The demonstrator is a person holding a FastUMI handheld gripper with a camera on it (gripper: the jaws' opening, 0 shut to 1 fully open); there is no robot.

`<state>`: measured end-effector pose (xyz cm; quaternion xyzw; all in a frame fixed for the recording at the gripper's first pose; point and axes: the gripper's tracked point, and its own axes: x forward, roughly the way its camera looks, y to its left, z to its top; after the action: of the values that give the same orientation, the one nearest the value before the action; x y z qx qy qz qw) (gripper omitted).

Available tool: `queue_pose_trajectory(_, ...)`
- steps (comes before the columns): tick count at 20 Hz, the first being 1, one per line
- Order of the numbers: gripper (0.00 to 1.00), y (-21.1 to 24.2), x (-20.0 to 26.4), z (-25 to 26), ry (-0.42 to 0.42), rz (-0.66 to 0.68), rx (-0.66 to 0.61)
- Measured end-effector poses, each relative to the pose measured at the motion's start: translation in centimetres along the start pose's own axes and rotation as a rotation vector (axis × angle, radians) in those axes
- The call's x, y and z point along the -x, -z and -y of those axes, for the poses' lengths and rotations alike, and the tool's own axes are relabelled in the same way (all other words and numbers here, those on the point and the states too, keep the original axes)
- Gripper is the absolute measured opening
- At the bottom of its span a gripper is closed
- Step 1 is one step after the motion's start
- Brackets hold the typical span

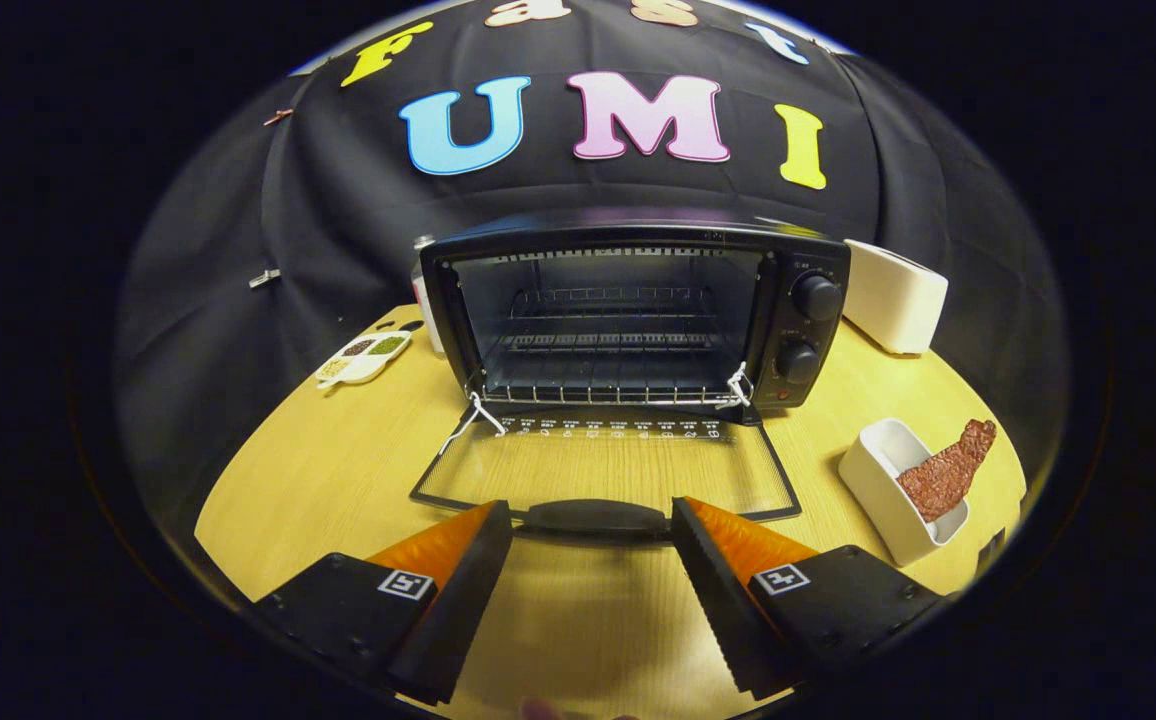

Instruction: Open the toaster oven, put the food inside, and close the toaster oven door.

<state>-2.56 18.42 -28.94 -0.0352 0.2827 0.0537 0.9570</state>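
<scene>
No brand or label can be read on the toaster oven point(633, 310); the white markings along its door point(603, 465) are too small to make out. The door lies fully open, flat on the table point(338, 480). To the right, a white rectangular dish point(883, 490) holds a reddish-brown piece of food point(948, 470). The hand-held gripper point(593, 530) is spread wide, holding nothing, its 2 fingers flanking the door handle point(593, 516).
</scene>
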Motion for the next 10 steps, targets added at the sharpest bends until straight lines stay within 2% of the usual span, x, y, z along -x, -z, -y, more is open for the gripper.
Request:
queue_pose_trajectory(4,1.0,0.3,2.7,4.0,-0.038,-0.076,0.049)
queue_pose_trajectory(10,0.99,0.2,6.5,12.8,-0.108,-0.228,0.021)
